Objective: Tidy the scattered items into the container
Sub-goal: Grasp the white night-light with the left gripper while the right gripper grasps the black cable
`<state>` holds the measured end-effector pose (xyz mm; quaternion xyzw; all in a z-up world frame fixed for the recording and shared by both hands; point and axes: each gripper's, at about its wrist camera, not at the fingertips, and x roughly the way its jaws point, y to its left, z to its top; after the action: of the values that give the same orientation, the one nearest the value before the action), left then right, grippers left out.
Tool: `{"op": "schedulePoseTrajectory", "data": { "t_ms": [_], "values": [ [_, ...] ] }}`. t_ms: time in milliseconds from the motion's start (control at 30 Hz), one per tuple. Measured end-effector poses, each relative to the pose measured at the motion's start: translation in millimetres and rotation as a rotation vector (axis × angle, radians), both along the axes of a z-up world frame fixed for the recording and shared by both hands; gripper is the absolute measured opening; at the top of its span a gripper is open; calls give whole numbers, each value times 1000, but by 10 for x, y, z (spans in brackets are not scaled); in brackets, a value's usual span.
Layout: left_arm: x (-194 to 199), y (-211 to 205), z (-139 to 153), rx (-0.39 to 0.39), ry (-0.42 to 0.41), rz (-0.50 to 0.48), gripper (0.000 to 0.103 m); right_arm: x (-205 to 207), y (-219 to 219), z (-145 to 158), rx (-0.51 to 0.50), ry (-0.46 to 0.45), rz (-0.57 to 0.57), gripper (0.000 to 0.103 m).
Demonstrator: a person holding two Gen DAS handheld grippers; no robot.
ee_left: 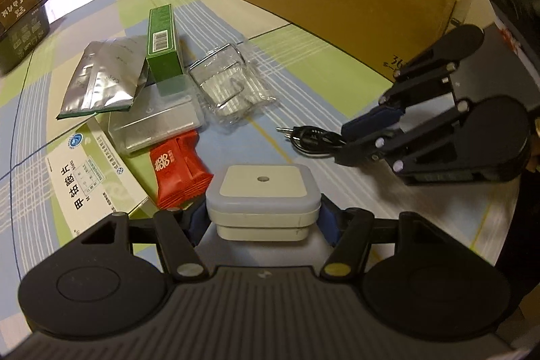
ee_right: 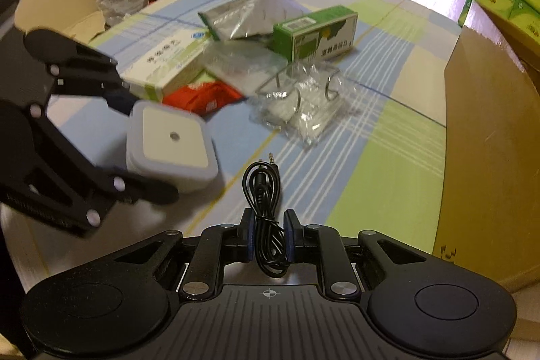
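Scattered items lie heaped on the checked tablecloth [ee_left: 303, 63]: silver pouch [ee_left: 101, 76], green carton [ee_left: 163, 43], clear case [ee_left: 155, 120], red packet [ee_left: 179, 171], white medicine box [ee_left: 91, 177], wire rack in plastic [ee_left: 233, 86]. Cardboard box [ee_left: 337, 2] stands open beyond them. Left gripper [ee_left: 263, 218] pinches a square white night light [ee_left: 263, 191]. Right gripper [ee_right: 268, 233] pinches a coiled black audio cable [ee_right: 265, 191], raised near the heap.
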<state>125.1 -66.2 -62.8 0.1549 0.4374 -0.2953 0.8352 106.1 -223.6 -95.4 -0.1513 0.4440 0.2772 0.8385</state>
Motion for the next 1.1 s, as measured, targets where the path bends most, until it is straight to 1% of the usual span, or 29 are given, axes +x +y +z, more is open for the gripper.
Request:
{"op": "schedulePoseTrajectory", "data": {
  "t_ms": [67, 167, 367, 400, 433, 467, 533, 600, 700, 733, 767, 800, 833, 867, 900, 1100],
  "values": [
    [8, -5, -6, 2, 4, -1, 62, -8, 1, -15, -6, -17, 12, 21],
    [17, -14, -20, 3, 4, -1, 67, 22, -15, -32, -1, -27, 11, 21],
    [32, -24, -46, -8, 7, 5, 68, 32, 33, -46, -23, -65, 40, 21],
    [37, -26, -45, -9, 5, 6, 68, 33, 36, -49, -25, -69, 43, 23],
    [43, -28, -43, -8, 1, 7, 68, 33, 41, -51, -27, -74, 44, 44],
    [46, -31, -39, -8, -4, 8, 68, 29, 47, -56, -41, -90, 34, 63],
    [54, -35, -30, -9, -10, 8, 68, 17, 57, -68, -51, -103, 43, 63],
    [66, -39, -30, -8, -7, 6, 67, 34, 50, -71, -34, -87, 39, 63],
    [64, -44, -22, -2, -10, 1, 64, 58, 52, -72, -25, -79, 37, 63],
    [64, -45, -20, -2, -10, -1, 62, 59, 55, -72, -24, -79, 38, 60],
    [64, -46, -19, -1, -9, -3, 61, 61, 58, -72, -22, -77, 40, 49],
    [64, -47, -20, -1, -9, -4, 61, 66, 58, -70, -13, -70, 42, 45],
    [64, -48, -20, 0, -8, -5, 61, 77, 56, -66, 2, -54, 43, 36],
    [62, -50, -20, 1, -8, -6, 61, 84, 56, -64, 16, -40, 41, 22],
    [60, -52, -19, 1, -9, -6, 61, 83, 58, -58, 23, -31, 38, 19],
    [11, -31, 20, -25, -18, 10, 60, 33, 59, -40, 18, -49, 23, 18]
  ]
}}
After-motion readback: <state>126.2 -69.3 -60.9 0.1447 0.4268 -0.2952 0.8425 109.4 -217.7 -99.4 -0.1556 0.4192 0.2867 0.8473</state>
